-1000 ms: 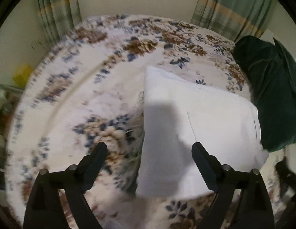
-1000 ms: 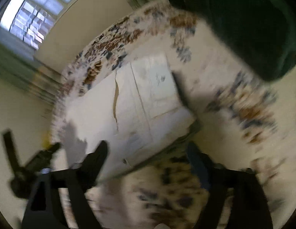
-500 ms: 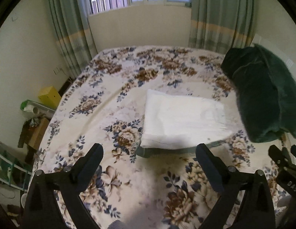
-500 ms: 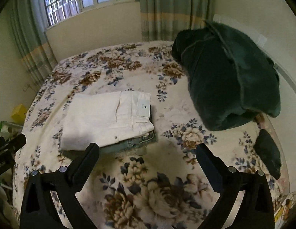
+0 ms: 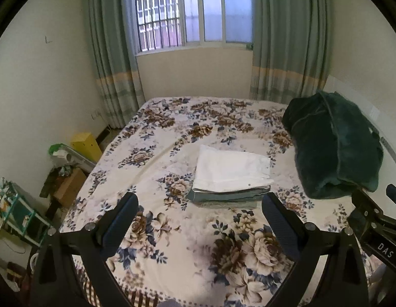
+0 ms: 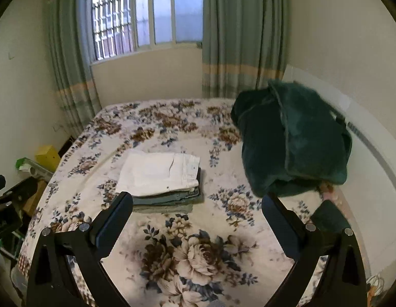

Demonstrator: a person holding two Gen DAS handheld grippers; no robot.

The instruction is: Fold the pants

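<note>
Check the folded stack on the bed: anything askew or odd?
Nothing stands out. The white pants lie flat and squared on the folded stack; both grippers are open, clear of it.

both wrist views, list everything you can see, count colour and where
white pants: one, folded, top of the stack mid-bed
folded clothes under them: grey-green, number unclear, same stack
bed cover: one, cream with brown and blue flowers, over the whole bed
blanket: one, dark green, heaped on the bed's right side
dark cloth: one, dark green, right edge of the bed below the blanket
curtains: two, grey-green with a pale band, either side of the window
window: one, barred on its left part, far wall
yellow box: one, on the floor left of the bed
cardboard box: one, brown, floor at left
left gripper: black, open, holding nothing
right gripper: black, open, holding nothing
</note>
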